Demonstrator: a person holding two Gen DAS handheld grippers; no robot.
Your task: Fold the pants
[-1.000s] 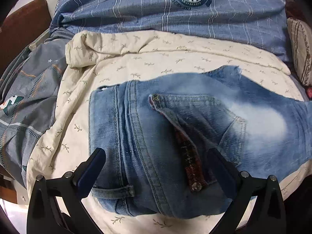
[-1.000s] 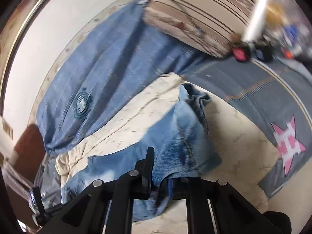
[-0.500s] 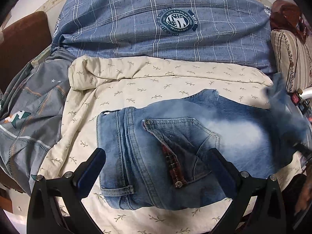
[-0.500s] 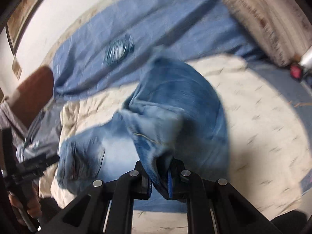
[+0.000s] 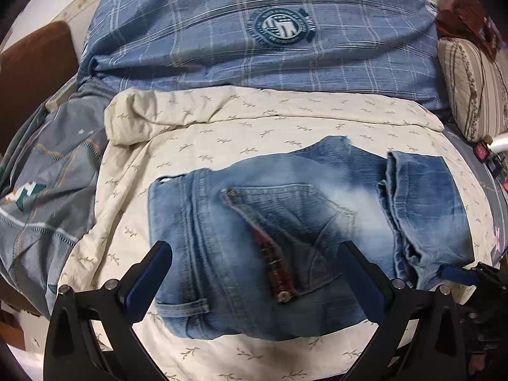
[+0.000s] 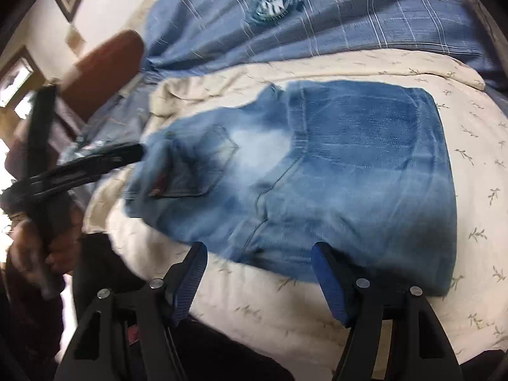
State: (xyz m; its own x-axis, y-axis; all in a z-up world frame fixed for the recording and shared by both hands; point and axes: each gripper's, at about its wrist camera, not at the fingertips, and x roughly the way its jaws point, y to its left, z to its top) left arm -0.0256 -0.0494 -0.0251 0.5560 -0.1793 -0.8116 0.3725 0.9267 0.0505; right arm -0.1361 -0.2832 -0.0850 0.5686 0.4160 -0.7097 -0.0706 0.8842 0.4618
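On the cream leaf-print quilt under my cameras the jeans lie flat, leg end doubled back toward the seat. My right gripper, jaws just spread and empty, hovers at their near fold edge. My left gripper, spread too, hangs over the waistband, so the long axis runs between both claws.

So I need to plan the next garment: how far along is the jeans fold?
The jeans have their leg end folded over and lie flat on the cream quilt. The right gripper has just opened, empty. Left gripper hovers open. Possibly one more fold left.
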